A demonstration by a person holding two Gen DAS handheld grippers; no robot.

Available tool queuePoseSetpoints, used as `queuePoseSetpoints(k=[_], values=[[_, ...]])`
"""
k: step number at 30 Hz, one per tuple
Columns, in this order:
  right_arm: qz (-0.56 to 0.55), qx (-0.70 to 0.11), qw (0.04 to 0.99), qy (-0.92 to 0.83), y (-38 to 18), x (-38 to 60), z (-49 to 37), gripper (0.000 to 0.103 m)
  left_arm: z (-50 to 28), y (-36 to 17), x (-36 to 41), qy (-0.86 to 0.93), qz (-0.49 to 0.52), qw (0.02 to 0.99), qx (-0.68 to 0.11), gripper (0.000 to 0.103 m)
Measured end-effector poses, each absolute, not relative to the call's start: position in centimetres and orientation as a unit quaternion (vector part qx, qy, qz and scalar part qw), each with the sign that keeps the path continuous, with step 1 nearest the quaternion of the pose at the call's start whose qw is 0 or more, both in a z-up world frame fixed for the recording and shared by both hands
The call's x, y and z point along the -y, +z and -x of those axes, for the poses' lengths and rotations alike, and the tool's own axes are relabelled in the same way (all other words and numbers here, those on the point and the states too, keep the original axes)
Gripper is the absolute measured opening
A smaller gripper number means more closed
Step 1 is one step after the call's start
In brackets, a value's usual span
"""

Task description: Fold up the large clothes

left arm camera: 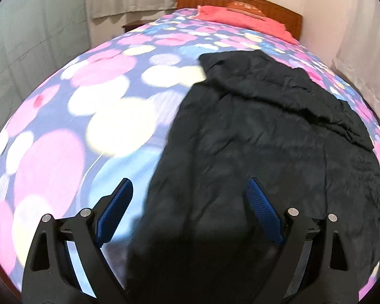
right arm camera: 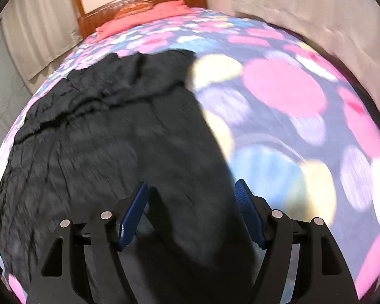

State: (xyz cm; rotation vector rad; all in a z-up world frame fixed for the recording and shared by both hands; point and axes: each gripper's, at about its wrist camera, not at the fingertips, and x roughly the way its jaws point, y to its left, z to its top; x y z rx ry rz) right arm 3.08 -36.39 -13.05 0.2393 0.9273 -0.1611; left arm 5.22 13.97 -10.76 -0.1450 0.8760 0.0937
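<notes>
A black garment [left arm camera: 266, 139] lies spread on the polka-dot bedspread [left arm camera: 76, 126], below the red pillow [left arm camera: 243, 20]. Your left gripper [left arm camera: 190, 192] and right gripper [right arm camera: 191, 192] hover over its near edge, both spread wide and grasping nothing.

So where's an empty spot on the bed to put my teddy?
Two bare patches of the dotted bedspread: one left of the black garment, running to the bed's left edge, and one on its right. Near the headboard a red blanket takes up the room.

Matt black creased cloth garment [left arm camera: 266, 136], glossy wooden headboard [left arm camera: 240, 0]
</notes>
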Motion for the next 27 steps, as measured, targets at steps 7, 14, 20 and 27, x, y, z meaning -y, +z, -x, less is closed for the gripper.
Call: queuePoseSetpoints(k=[7, 14, 20, 27], values=[[-0.168, -0.458, 0.87, -0.075, -15.4, 38.1, 0.9, 0.07, -1.2, -12.5, -16.5, 0.05, 0.142, 0.88, -0.45, 0.091], [-0.181, -0.452, 0.871, -0.064, -15.8, 37.8, 3.0, 0.074, 1.2, -13.9, -16.8, 0.03, 0.187, 0.867, -0.461, 0.091], [-0.198, -0.45, 0.87, -0.044, -16.1, 37.4, 4.2, 0.074, 2.1, -14.1, -16.4, 0.011, 0.199, 0.866, -0.458, 0.091], [-0.198, -0.449, 0.871, -0.016, -16.1, 35.7, 4.9, 0.054, 2.7, -14.1, -15.5, -0.005, 0.198, 0.87, -0.452, 0.075]])
